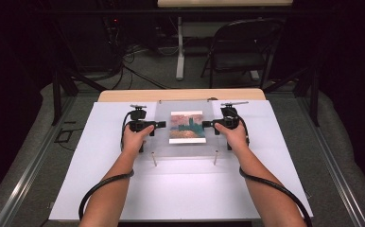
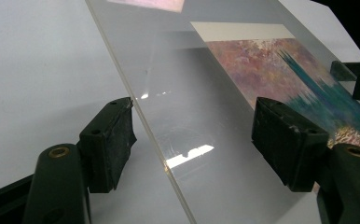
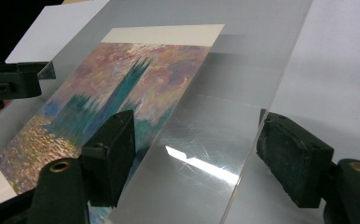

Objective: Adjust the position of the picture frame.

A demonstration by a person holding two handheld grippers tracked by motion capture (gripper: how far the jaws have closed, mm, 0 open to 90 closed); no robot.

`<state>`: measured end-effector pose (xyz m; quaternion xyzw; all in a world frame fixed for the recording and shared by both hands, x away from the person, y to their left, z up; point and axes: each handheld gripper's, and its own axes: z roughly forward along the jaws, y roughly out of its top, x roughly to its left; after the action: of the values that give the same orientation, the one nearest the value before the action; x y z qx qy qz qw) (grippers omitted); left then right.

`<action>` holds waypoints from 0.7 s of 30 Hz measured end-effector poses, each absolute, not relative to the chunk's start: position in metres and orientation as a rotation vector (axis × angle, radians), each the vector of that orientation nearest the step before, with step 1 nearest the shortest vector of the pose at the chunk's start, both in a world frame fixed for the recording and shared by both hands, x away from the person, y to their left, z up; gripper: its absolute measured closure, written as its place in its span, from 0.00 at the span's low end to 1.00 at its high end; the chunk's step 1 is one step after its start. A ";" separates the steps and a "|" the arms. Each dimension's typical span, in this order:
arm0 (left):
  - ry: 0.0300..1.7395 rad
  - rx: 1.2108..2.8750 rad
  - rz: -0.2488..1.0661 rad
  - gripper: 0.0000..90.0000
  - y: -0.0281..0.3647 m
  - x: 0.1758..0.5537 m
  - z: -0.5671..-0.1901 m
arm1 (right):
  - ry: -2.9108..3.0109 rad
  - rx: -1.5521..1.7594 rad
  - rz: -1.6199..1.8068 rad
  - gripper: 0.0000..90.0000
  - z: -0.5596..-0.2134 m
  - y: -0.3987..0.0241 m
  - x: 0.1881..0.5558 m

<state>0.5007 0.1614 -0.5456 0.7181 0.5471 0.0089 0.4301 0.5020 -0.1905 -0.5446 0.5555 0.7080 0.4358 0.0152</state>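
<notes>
The big worry here is the clear acrylic sheet (image 1: 186, 128) sliding or tipping. It looks like it is sitting raised on small posts (image 1: 154, 159) above the white surface (image 1: 180, 194), with the painted print (image 1: 187, 126) lying flat under it, so an uneven nudge from one side could be skewing it off those posts or dragging the print out of square. The sheet is also slick and thin at the edge, so a gripper that is closing off-centre is probably going to skate along it rather than bite, and the hard jaws may be scratching it.

The left gripper (image 1: 160, 124) is sitting at the sheet's 9 o'clock edge and its jaws are standing wide, one above and one below the plate. In the left gripper view, the sheet's edge (image 2: 141, 116) is running between the jaws, and the left jaw's tip is right at the edge; whether it is touching is hard to say. The right gripper (image 1: 207, 125) is mirroring that at the 3 o'clock edge, also wide open, with the edge (image 3: 262, 116) passing between its jaws and gaps on both sides. So nothing is being held right now; the sheet is resting on its own supports in the middle of the surface.
</notes>
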 end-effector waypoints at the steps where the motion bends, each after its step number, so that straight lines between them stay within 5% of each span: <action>1: 1.367 1.789 0.016 0.33 0.162 0.501 -0.546 | 2.197 1.729 1.362 0.31 -0.545 -0.190 0.502; 21: 1.373 1.754 -0.011 0.35 0.162 0.501 -0.549 | 2.207 1.764 1.393 0.32 -0.547 -0.191 0.503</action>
<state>0.5008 0.1622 -0.5487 0.7067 0.5531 -0.0046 0.4412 0.5034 -0.1910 -0.5475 0.5601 0.7005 0.4422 -0.0042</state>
